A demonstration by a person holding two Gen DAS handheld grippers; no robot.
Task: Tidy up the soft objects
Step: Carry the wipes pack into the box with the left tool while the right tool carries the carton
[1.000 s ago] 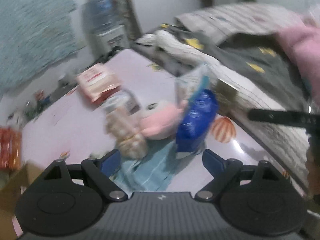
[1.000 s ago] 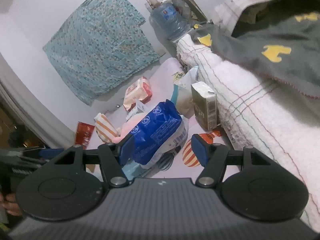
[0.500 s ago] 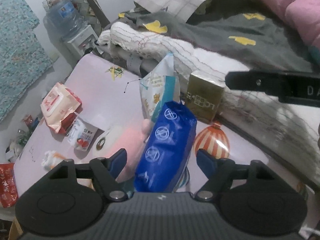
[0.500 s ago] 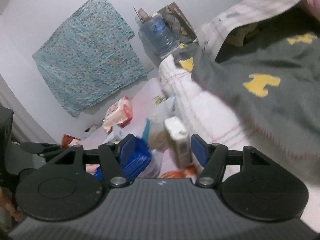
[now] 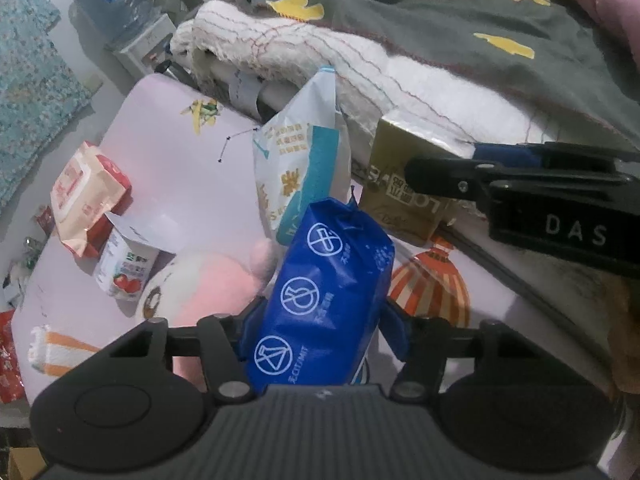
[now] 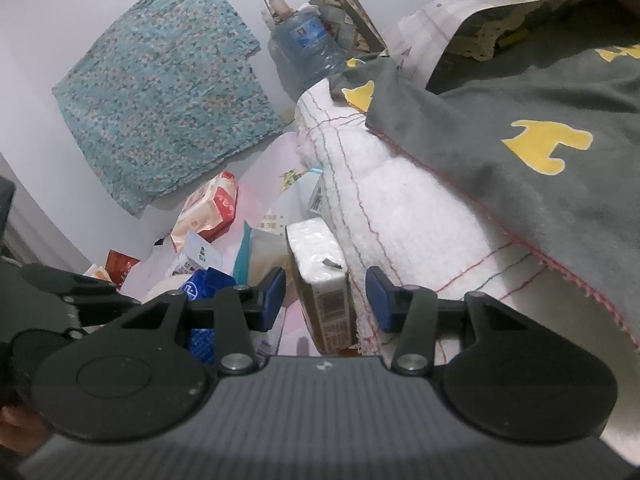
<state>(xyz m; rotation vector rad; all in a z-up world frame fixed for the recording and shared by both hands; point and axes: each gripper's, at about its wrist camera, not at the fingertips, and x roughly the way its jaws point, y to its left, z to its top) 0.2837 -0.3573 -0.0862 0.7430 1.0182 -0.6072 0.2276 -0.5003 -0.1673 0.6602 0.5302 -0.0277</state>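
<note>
1. The step in hand looks like a double pick-up: each gripper is closing in on its own package on the cluttered pink desk (image 5: 188, 184).
2. The left gripper (image 5: 320, 322) is pointing steeply down, and its fingers are closing around the blue soft pack (image 5: 328, 300). The pack is standing between the blue pads, and both pads appear to be touching its sides already.
3. That pack is sitting at the near middle of the desk, leaning against a pink plush toy (image 5: 208, 284) on its left, with a white-and-teal pouch (image 5: 304, 168) just behind it.
4. The right gripper (image 6: 325, 294) is straddling the gold tissue box (image 6: 324, 284), which is standing at the desk's right edge, against the white blanket (image 6: 400, 216). Its fingers are closing too, but gaps are showing on both sides of the box, so nothing is pinched yet.
5. Next, I judge, the left grip needs firming without crushing the pack, then a straight lift clear of the plush toy; the right fingers need to finish closing squarely on the box.
</note>
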